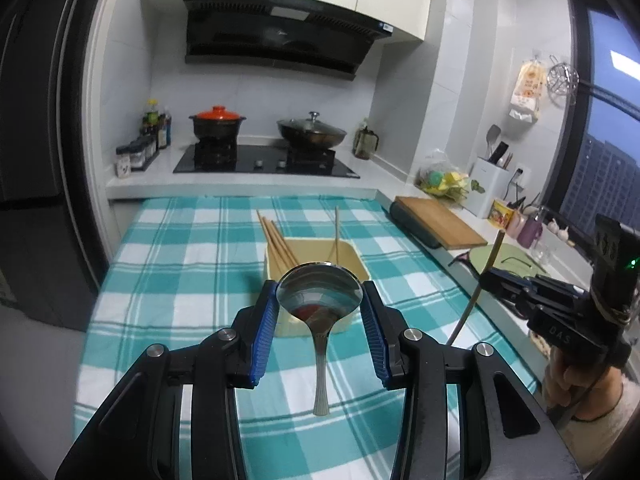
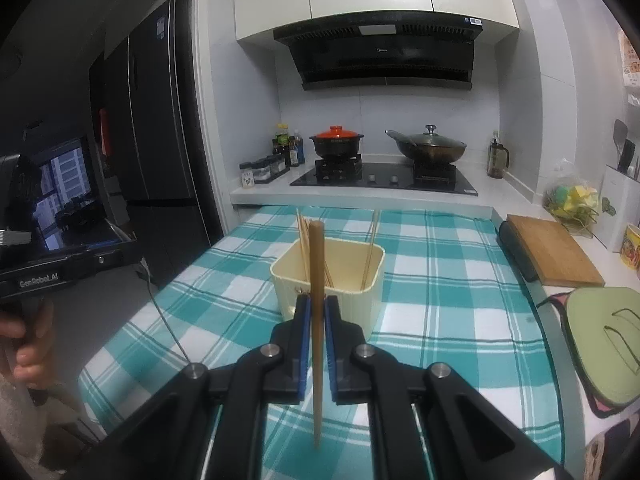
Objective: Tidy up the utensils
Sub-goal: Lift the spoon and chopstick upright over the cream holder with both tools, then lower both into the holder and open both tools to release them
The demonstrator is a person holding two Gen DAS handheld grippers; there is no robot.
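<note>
I hold two utensils above the worktop (image 2: 440, 280), and both must go into the cream box (image 2: 328, 276) that stands on the checked cloth (image 1: 180, 280).

My left gripper (image 1: 320, 300) is spread wide around a metal spoon (image 1: 320, 300). The blue pads press on the two sides of the bowl, and the handle hangs down toward me, in front of the box. My right gripper (image 2: 317, 312) is nearly closed and pinches a wooden chopstick (image 2: 317, 320) at its middle. The chopstick stands almost upright, just in front of the near wall of the box.

Several chopsticks (image 2: 306, 248) already lean in the left back corner of the box, and one more (image 2: 370, 248) leans at the right side.

I think the step in hand is to put the chopstick in. To do it well, I should lift the lower tip above the near rim, move forward until the tip is over the free middle of the box, then go down and loosen the grip only when the tip is inside. The box looks light, so I must not push its wall. The spoon is held on a smooth round bowl and it could slip, so I keep the left gripper level meanwhile.
</note>
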